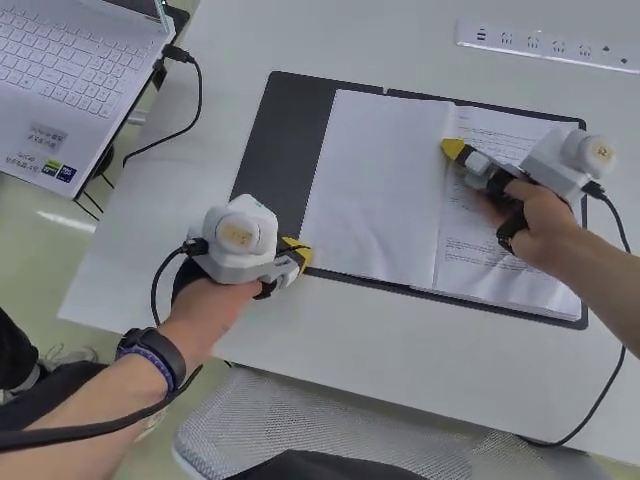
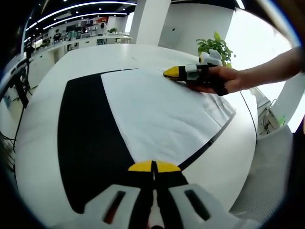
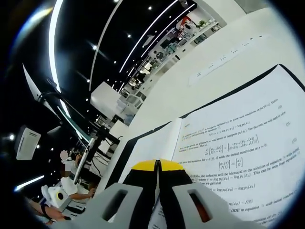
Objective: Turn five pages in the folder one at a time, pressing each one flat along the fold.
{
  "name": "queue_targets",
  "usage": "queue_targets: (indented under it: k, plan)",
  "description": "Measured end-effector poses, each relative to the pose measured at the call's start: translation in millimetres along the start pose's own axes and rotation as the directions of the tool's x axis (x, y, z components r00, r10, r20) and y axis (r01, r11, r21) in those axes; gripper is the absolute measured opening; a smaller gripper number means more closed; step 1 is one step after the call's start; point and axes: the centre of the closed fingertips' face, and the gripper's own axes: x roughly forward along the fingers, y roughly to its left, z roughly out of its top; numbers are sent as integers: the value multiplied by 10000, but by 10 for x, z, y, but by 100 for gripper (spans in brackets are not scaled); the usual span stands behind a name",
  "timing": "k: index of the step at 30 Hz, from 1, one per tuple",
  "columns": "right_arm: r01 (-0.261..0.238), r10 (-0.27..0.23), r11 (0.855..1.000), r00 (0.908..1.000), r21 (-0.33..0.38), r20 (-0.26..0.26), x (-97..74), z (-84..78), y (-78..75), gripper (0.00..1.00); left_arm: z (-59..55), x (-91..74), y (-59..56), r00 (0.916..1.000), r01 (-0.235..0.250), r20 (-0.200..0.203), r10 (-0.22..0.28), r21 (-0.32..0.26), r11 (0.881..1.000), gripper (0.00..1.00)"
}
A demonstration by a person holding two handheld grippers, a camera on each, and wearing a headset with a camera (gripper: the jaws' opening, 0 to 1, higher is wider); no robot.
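Touching printed page (image 1: 465,255) beside fold, right claw (image 1: 452,149) closed, empty; left claw (image 1: 297,256) closed at folder (image 1: 283,140) near edge; laptop (image 1: 70,70) cut off.

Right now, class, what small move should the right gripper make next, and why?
Probably drag the right gripper down the fold toward the near edge of the folder. Its shut tips sit near the fold's top, between the turned page and the printed page, so the lower fold likely needs pressing.
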Motion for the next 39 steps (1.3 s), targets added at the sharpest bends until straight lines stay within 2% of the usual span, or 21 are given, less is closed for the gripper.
queue_targets:
  k: [2, 4, 12, 17, 19, 21, 27, 30, 34, 39]
  plan:
    - [-125, 119, 9993, 9998, -347, -185, -62, -70, 82, 0, -2, 0, 2, 10000, 50, -10, -51, -20, 10000, 0]
    - [-185, 169, 9985, 9994, -517, -316, -86, -101, 50, 0, -4, 0, 0, 9999, 93, -51, -93, -6, 10000, 0]
    - [-377, 300, 9936, 9969, -1069, -724, -250, -301, 195, 0, -3, -1, 8, 10000, 96, -7, -96, -96, 9999, 0]
    - [-521, 459, 9949, 9963, -867, -726, -345, -399, 243, 0, -5, 1, 3, 9999, 103, -11, -103, -45, 9999, 0]
    - [-624, 554, 9950, 9945, -779, -884, -387, -459, 278, 0, -5, -2, 7, 9999, 116, 37, -116, -87, 9999, 0]
    - [-713, 601, 9925, 9920, -995, -1108, -431, -532, 310, 0, -4, 0, 9, 9999, 125, 47, -124, -114, 9999, 0]
    - [-890, 754, 9912, 9880, -981, -1347, -551, -690, 376, 0, -7, 3, 4, 9999, 138, 33, -137, -88, 9999, 0]
    - [-856, 668, 9888, 9864, -1220, -1500, -611, -758, 411, 0, -7, 3, 4, 9999, 154, 33, -153, -95, 9998, 0]
    - [-1097, 818, 9830, 9794, -1470, -1844, -688, -904, 486, 0, -8, 3, 0, 9999, 157, 38, -156, -109, 9998, 0]
    - [-1186, 931, 9846, 9776, -1288, -1887, -783, -1011, 513, 0, -5, 3, -10, 9999, 155, 22, -155, -91, 9998, 0]
